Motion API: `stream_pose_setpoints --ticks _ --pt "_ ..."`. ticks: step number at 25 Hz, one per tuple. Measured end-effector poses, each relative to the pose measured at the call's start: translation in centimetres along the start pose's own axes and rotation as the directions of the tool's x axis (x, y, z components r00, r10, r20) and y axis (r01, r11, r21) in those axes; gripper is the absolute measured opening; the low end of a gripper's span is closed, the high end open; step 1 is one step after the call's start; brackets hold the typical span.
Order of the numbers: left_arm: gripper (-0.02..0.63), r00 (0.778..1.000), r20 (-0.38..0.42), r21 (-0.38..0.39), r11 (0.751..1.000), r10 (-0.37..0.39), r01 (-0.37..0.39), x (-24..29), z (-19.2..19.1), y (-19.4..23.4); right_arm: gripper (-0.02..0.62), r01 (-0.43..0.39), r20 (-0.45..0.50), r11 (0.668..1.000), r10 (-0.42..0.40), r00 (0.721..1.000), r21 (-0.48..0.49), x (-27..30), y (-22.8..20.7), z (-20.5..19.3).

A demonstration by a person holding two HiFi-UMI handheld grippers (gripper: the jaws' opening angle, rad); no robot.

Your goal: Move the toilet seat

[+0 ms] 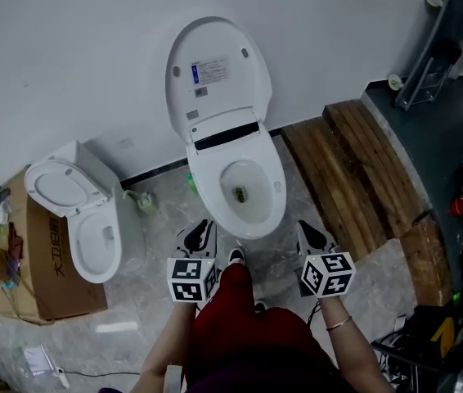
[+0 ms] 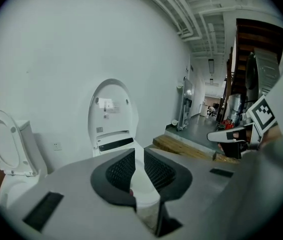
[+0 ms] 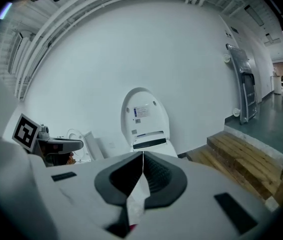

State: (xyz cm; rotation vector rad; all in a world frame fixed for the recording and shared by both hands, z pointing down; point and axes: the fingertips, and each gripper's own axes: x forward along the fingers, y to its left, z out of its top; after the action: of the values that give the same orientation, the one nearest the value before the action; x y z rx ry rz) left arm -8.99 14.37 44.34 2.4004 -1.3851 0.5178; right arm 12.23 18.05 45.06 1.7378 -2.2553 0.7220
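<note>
Just between toilet (image 1: 207,174) and platform (image 1: 354,178): floor (image 1: 299,201).

Industrial storeroom or workshop, large toilet (image 1: 211,174) and small toilet (image 1: 84,211) by a wall (image 1: 68,47), cardboard box (image 1: 51,277), wooden planks (image 1: 354,178), ceiling pipes (image 2: 174,9)

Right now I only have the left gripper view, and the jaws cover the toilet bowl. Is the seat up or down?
Observer: Down. In the head view the white oval toilet seat lies flat, with the white lid standing raised behind it.
Operator: Is either gripper touching it?
Observer: No. The left gripper and the right gripper flank the seat's front, apart from it.
Operator: And the right jaws?
Observer: Together, with nothing between them, per the right gripper view.
</note>
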Motion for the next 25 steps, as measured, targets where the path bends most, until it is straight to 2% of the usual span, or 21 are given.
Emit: stream_pose_setpoints --ticks 7,14,19,25 --pt "0.034 0.997 -0.077 -0.012 1.0 -0.028 0.027 8.3 1.0 5.3 0.017 0.027 -0.075 0.999 -0.025 0.997 0.02 8.7 -2.6 1.7" --pt "0.05 0.984 -0.162 -0.069 0.996 -0.069 0.058 14.1 -0.1 9.1 0.017 0.092 -0.143 0.996 -0.088 0.986 0.022 14.7 -4.9 2.2" --pt "0.055 0.967 -0.243 -0.103 0.993 -0.074 0.051 16.6 -3.6 10.4 0.017 0.098 -0.257 0.995 -0.092 0.962 0.011 17.8 -5.8 -0.7" --pt "0.079 0.939 -0.34 -0.197 0.98 -0.049 -0.021 18.9 -9.2 11.7 0.02 0.106 -0.384 0.994 -0.083 0.919 0.041 20.6 -7.3 -6.1"
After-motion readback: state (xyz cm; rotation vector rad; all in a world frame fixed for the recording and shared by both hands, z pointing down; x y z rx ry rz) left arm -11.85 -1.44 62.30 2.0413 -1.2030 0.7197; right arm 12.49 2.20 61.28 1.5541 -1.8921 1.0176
